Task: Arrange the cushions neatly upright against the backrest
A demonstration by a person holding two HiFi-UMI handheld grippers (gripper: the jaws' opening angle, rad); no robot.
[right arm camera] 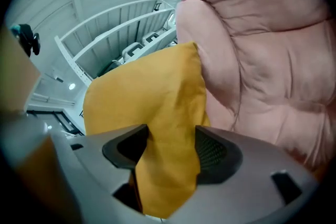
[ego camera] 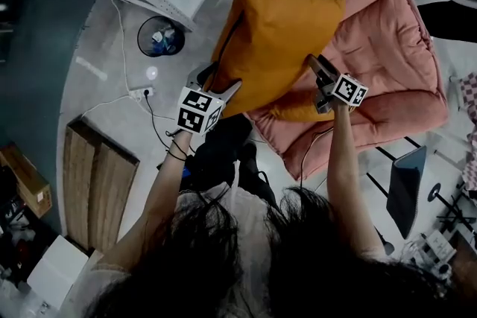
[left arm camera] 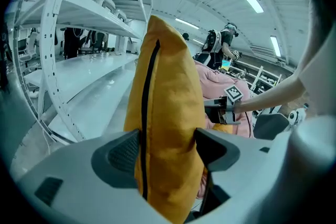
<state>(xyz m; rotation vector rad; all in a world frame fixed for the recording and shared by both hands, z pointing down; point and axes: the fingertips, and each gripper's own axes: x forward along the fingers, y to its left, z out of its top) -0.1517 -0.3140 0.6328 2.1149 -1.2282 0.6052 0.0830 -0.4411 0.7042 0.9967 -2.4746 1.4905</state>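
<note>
L gripper (left arm camera: 168, 150) & R gripper (right arm camera: 170, 149): jaws fully spread, orange cushion (ego camera: 279, 41) loose between, flanked both sides to stand upright at pink armchair (ego camera: 395, 33) front; short of backrest.

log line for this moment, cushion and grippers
orange square fabric cushion: upright at pink padded chair | left gripper, right gripper: jaws wide, cushion between
</note>
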